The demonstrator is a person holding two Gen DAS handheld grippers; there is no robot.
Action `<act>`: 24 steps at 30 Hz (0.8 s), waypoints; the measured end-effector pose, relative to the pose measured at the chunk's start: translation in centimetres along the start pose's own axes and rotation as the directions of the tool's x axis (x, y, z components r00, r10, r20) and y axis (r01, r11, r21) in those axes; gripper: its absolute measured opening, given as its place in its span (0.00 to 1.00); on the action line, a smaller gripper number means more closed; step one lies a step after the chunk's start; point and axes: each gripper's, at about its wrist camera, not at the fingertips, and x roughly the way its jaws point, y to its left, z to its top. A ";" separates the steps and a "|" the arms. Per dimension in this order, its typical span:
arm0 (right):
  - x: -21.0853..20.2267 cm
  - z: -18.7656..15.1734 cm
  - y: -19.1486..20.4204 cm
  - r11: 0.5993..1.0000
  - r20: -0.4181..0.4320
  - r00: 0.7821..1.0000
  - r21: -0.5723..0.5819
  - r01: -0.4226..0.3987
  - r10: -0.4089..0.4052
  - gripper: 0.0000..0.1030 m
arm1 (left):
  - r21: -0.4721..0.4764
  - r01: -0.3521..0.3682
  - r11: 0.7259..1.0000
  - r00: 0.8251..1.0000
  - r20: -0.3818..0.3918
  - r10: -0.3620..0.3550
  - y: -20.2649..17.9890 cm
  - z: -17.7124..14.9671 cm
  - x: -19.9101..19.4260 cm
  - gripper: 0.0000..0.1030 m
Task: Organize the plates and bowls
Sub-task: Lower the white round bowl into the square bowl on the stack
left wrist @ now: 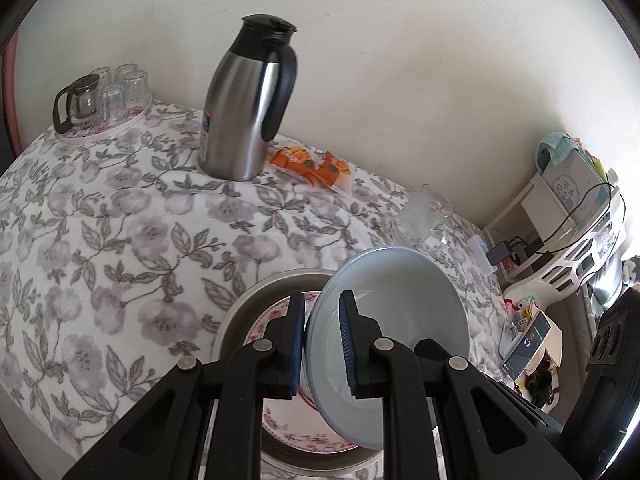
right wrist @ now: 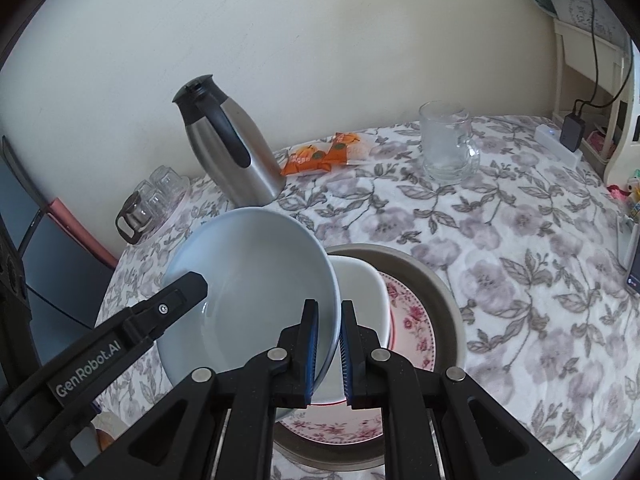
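Gripping opposite rims, both tools, left (left wrist: 320,344) and right (right wrist: 329,350), held the tilted bowl (right wrist: 256,280) at 10 o'clock above the plate (right wrist: 412,324).

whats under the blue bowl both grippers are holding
Beneath the tilted blue bowl sits a white bowl on a pink floral plate, inside a metal basin. The blue bowl and grippers cover the stack's left side, so anything there is hidden.
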 end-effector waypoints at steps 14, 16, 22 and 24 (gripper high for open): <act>2.2 -0.1 -1.1 0.999 -0.031 0.999 0.013 0.035 -0.034 0.11 | -0.026 -0.003 1.000 0.998 -0.057 0.001 0.6 -0.6 2.8 0.17; 2.4 -0.1 -1.4 0.999 -0.035 0.999 0.017 0.038 -0.037 0.11 | -0.024 -0.002 1.000 0.998 -0.062 0.000 0.5 -0.7 3.0 0.17; 2.8 -0.2 -1.9 0.999 -0.043 0.999 0.025 0.035 -0.034 0.11 | -0.022 -0.006 1.000 0.997 -0.078 0.004 0.4 -1.0 3.7 0.17; 2.8 -0.2 -1.8 0.999 -0.042 0.998 0.021 0.038 -0.037 0.11 | -0.021 -0.010 1.000 0.997 -0.079 0.008 0.3 -1.0 3.8 0.17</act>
